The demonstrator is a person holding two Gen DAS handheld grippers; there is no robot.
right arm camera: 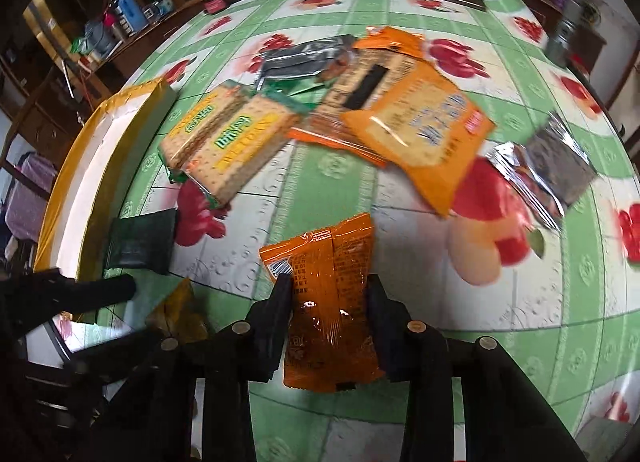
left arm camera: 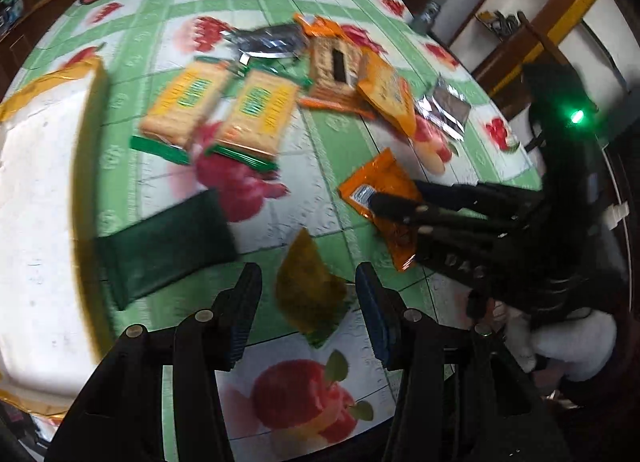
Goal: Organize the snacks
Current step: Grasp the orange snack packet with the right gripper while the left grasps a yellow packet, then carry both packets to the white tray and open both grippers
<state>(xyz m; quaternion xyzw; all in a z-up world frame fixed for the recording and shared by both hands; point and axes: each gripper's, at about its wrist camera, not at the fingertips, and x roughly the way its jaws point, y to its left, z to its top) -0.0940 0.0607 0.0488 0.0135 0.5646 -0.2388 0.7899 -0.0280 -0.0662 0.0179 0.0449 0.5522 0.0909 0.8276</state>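
My right gripper (right arm camera: 330,290) is shut on a small orange snack packet (right arm camera: 328,262), gripping its sides low over the fruit-print tablecloth (right arm camera: 304,166). The left wrist view shows that gripper (left arm camera: 396,202) coming in from the right over the same orange packet (left arm camera: 372,182). My left gripper (left arm camera: 308,280) points steeply down and is shut on an olive-green packet (left arm camera: 308,294), which stands tilted between the pads. In the right wrist view, this left gripper (right arm camera: 148,314) and its olive packet (right arm camera: 180,310) sit at the lower left, partly hidden.
A white box with gold edges (left arm camera: 40,182) lies at the left, a dark green packet (left arm camera: 168,246) beside it. Two yellow cracker packs (left arm camera: 224,110), larger orange packs (right arm camera: 416,122) and silver packets (right arm camera: 552,166) are scattered farther back. Shelves stand beyond the table edge.
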